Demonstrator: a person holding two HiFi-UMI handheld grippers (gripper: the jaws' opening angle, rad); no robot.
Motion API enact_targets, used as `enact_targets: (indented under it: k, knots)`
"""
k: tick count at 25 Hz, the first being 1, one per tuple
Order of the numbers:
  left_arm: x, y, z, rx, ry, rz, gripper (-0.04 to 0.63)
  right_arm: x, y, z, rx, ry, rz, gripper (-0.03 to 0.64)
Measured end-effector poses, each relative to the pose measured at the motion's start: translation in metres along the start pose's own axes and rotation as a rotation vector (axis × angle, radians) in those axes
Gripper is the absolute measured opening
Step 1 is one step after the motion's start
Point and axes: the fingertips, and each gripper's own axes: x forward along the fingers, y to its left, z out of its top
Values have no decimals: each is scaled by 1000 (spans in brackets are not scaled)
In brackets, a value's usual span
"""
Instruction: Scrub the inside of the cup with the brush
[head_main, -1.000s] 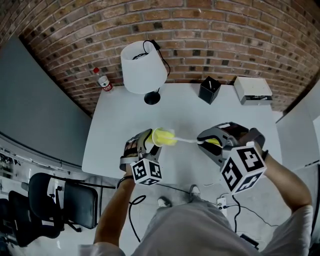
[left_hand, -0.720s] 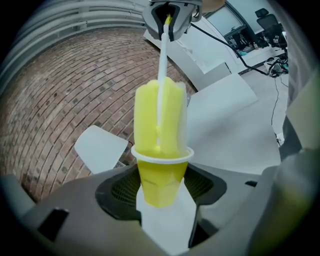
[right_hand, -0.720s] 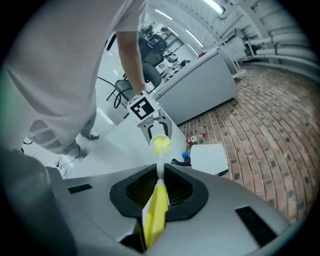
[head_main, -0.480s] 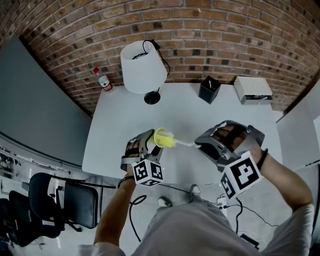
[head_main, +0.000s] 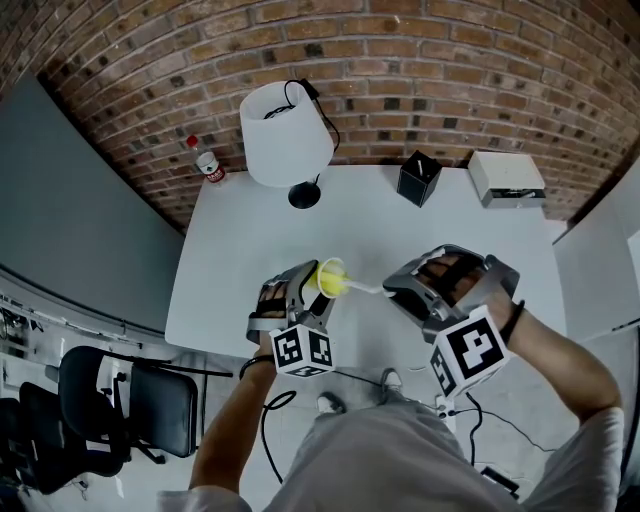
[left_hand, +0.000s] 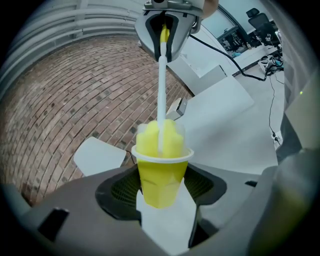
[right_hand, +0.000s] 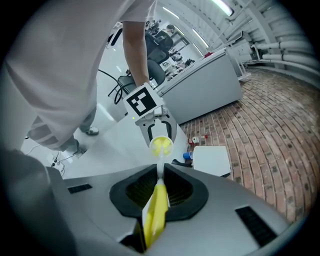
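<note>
A yellow plastic cup (left_hand: 161, 176) with a pale rim sits between the jaws of my left gripper (left_hand: 162, 187), which is shut on it. In the head view the cup (head_main: 329, 274) is held above the white table's front half, its mouth facing right. The brush (left_hand: 161, 90) has a white stem and a yellow foam head (left_hand: 159, 139) that sits inside the cup's mouth. My right gripper (right_hand: 156, 200) is shut on the brush's yellow handle (right_hand: 155, 212). In the right gripper view the cup (right_hand: 161, 146) shows end-on with the foam head inside it. The right gripper (head_main: 400, 287) is right of the cup.
On the white table (head_main: 230, 260) stand a white lamp (head_main: 286, 135), a black box (head_main: 418, 179) and a white box (head_main: 507, 179) along the back. A bottle (head_main: 207, 160) stands at the back left corner. A black chair (head_main: 120, 400) is on the floor at left.
The cup and left gripper have shifted slightly right and nearer. The right gripper has moved left toward the cup and turned, and the brush head sits deeper in the cup.
</note>
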Motion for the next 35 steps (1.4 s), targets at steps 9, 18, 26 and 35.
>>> enact_targets:
  k: [9,18,26,35]
  knots:
    - [0,0,-3,8,18,11,282,15,2,4,45,-2,-1,40]
    - [0,4,-9,-7,26,34,282,23,1,2,390,-48,110,40]
    - [2,5,-7,-7,16,46,282,27,-1,-6,706,-76,203,40]
    - [5,4,-6,2,14,50,281,33,3,-18,1072,-114,317,40]
